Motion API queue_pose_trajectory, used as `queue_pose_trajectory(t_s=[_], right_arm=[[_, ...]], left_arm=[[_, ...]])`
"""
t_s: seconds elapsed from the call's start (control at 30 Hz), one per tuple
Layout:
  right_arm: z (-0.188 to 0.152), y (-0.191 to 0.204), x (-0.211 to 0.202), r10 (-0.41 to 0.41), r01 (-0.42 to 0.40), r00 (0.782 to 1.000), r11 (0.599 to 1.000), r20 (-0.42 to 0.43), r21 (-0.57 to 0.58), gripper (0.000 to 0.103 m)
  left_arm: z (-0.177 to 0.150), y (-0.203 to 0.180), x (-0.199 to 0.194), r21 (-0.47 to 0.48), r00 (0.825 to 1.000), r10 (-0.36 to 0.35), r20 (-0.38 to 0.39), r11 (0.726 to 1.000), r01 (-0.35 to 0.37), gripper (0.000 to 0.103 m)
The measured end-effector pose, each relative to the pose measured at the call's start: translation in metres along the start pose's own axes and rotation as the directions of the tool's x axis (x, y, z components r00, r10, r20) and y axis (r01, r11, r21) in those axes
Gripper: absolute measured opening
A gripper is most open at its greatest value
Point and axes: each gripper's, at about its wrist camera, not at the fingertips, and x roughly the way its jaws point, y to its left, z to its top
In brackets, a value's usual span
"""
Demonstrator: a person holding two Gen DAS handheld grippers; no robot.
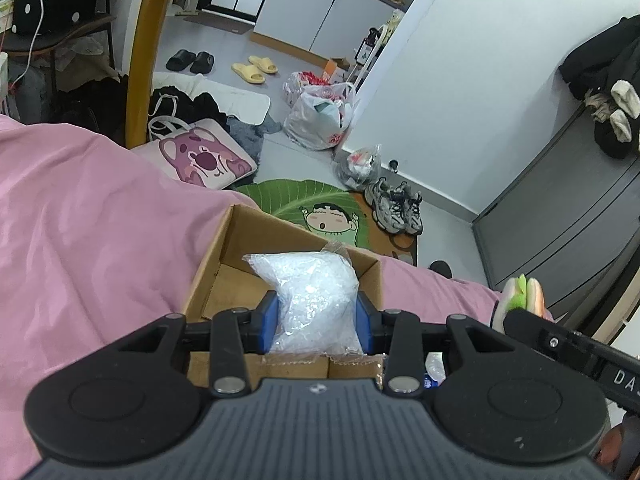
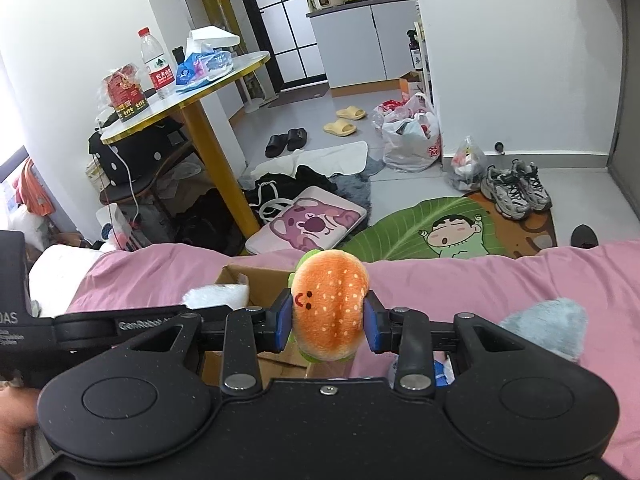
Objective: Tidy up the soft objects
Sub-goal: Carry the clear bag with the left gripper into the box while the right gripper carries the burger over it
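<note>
Left gripper (image 1: 316, 320) pinching plastic bag (image 1: 312, 300) over cardboard box (image 1: 288, 236); right gripper (image 2: 329, 316) pinching burger plush (image 2: 330, 308)

bag (image 1: 316, 304): crinkly glossy clear plastic | burger toy (image 2: 330, 304): fuzzy plush cloth | box (image 1: 244, 236): matt cardboard | bedcover (image 1: 92, 216): soft pink cloth

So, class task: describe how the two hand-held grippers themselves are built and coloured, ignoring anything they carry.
Both look alike: the left hand-held gripper and right hand-held gripper have matte black ribbed bodies, two round black discs, black linkage bars with silver pins, and blue pads on the fingers. White lettering marks their sides. No cables or sleeves show.
</note>
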Motion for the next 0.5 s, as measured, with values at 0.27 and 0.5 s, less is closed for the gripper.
queue_pose_trajectory(t_s=[0.27,0.5], right_arm=[[-0.005,-0.003,0.026,0.019,-0.019,0.999,1.0,-0.028,0.015,0.035],[-0.005,-0.004,0.047,0.037,-0.037,0.998,0.999,-0.053,0.015,0.036]], left_arm=[[0.005,0.007,0.038,0.013,0.998,0.02,-0.064,1.0,-0.019,0.038],[0.0,0.008,0.067,0.014,0.993,0.044,-0.106,0.999,-0.043,0.039]])
